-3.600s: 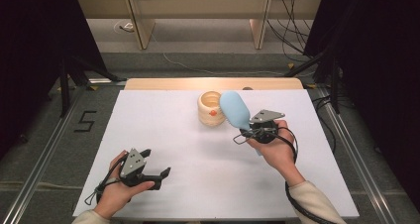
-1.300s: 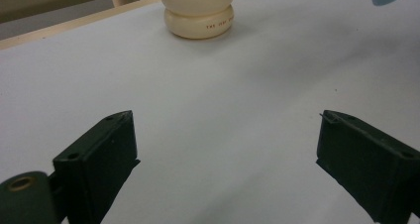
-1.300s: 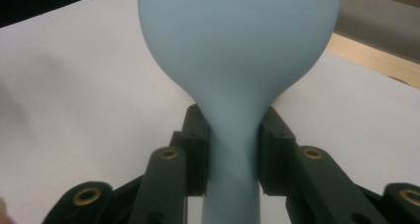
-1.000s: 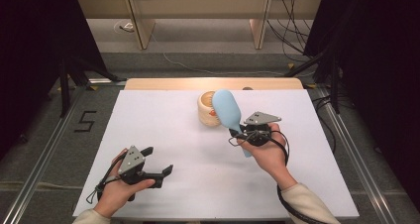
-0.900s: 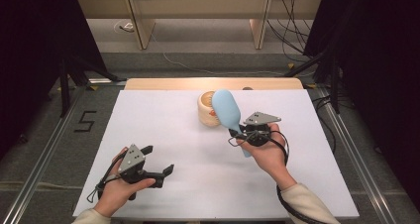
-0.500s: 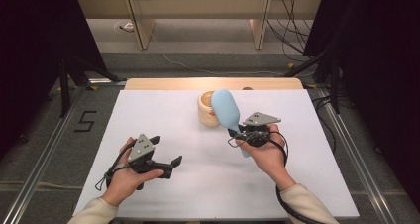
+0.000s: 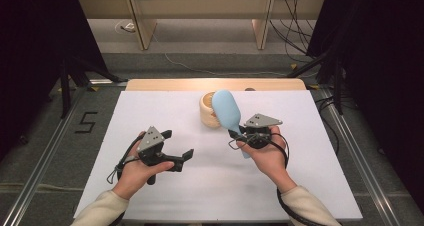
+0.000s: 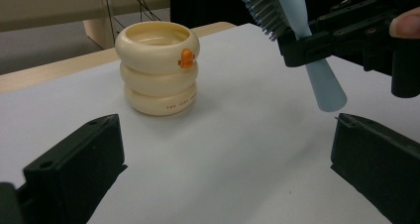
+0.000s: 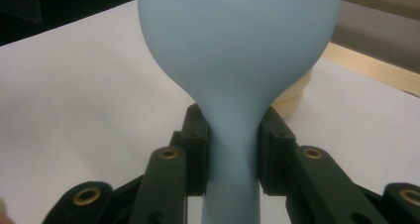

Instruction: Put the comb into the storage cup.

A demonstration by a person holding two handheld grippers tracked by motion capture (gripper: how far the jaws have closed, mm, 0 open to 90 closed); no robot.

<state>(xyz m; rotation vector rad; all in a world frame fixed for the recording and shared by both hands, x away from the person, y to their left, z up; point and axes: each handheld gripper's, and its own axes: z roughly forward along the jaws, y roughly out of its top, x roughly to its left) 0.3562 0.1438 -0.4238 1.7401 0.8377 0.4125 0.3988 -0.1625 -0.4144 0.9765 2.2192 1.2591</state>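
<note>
Ahead of my left gripper (image 7: pixel 176 148) the white table (image 7: pixel 150 111) lies bare up to the cup (image 8: pixel 157 68). To its right, the brush (image 8: pixel 317 80) clamped in my right gripper (image 7: pixel 239 132) hangs across the approach, its handle tip just above the table.

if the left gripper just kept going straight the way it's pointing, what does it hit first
Probably bare white table. The left gripper stands open and empty, aimed between the cream ringed cup and the blue hairbrush clamped in the right gripper; depth is unclear.

A "5" marked on the floor (image 7: pixel 86 122) left of the table; small unreadable print on the cream ringed cup (image 8: pixel 157 68)
</note>
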